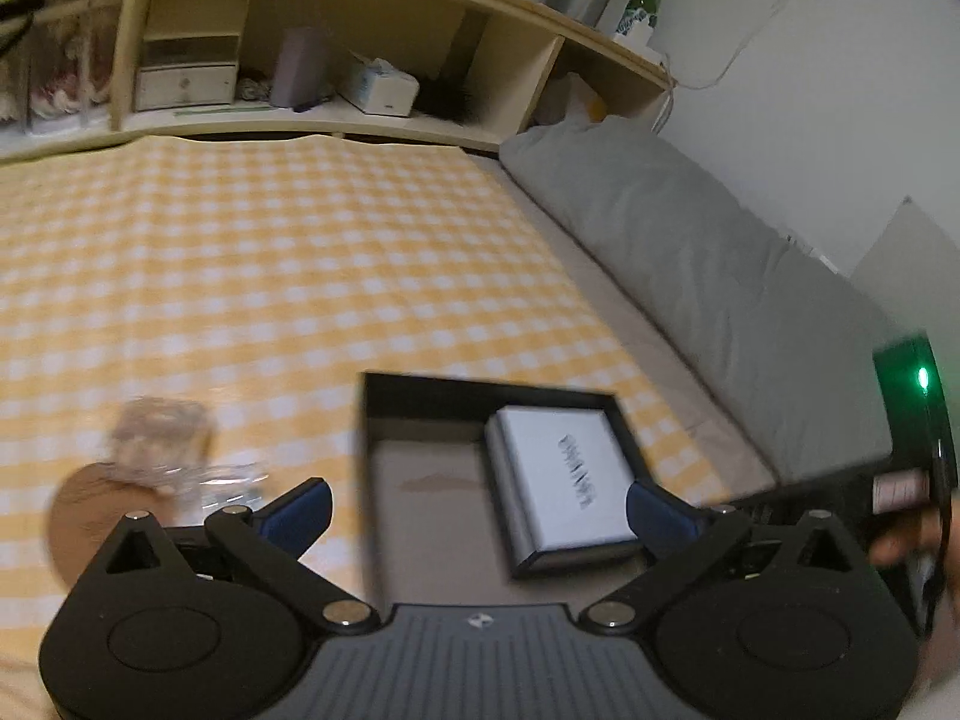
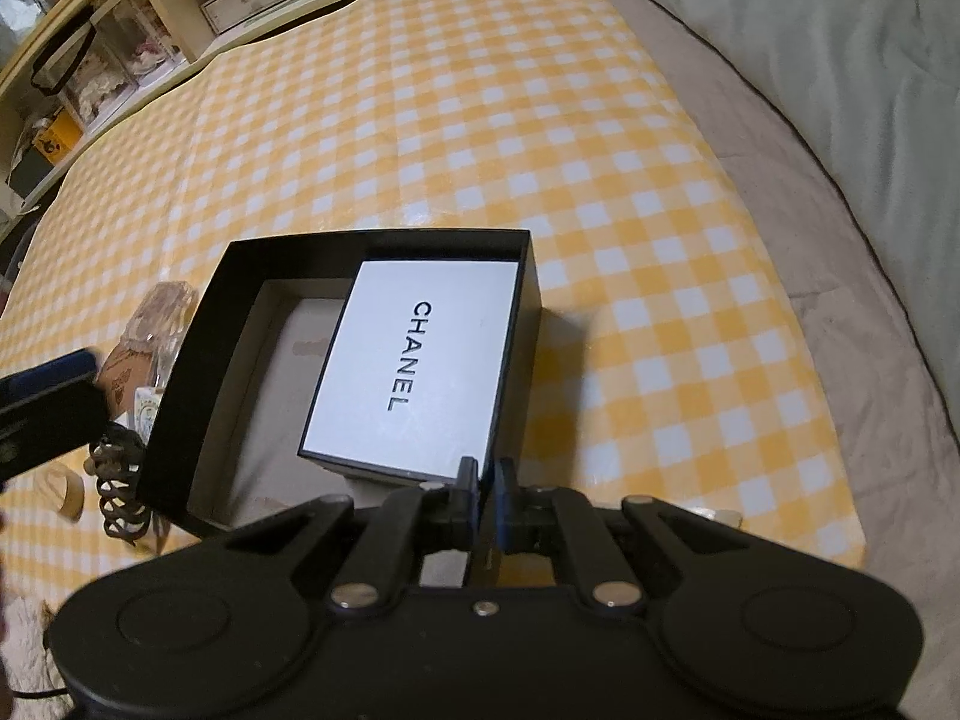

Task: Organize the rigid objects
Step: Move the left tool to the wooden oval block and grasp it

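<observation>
White Chanel box (image 2: 414, 366) inside open black box (image 2: 198, 360).

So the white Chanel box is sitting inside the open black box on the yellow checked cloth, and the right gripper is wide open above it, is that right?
Not quite. The right gripper is shut on the near wall of the open black box, not wide open, as the right wrist view shows. The rest holds: the white Chanel box sits inside it on the yellow checked cloth.

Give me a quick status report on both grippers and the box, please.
Left gripper open, empty, over the tray. Right gripper shut on the tray's near wall. White box lies in the tray. Hair claw and clutter beside it.
</observation>
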Action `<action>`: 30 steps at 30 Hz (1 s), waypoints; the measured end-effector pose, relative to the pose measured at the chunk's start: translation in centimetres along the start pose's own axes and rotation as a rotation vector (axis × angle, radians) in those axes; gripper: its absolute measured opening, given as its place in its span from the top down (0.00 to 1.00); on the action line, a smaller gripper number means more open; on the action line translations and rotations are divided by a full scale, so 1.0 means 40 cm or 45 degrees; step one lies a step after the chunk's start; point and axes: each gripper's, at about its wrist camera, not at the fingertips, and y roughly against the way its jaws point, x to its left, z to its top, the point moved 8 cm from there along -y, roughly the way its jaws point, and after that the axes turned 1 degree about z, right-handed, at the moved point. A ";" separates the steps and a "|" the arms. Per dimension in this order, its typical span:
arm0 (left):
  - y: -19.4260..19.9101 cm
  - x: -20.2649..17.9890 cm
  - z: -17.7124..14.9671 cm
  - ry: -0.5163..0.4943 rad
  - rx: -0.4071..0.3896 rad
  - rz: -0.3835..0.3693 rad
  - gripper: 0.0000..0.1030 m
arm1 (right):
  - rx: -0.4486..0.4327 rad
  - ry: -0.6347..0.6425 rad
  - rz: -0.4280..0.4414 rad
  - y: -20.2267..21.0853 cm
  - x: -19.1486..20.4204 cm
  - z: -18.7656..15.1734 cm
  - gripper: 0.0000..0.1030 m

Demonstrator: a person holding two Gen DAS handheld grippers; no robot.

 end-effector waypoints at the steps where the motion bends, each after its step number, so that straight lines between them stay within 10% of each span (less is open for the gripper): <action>1: 0.013 0.017 -0.012 -0.012 0.011 0.014 0.00 | -0.001 -0.008 -0.001 0.000 -0.001 0.000 0.95; 30: 0.119 0.469 -0.184 -0.034 0.250 0.304 0.00 | 0.006 -0.035 -0.095 -0.030 0.012 0.018 0.94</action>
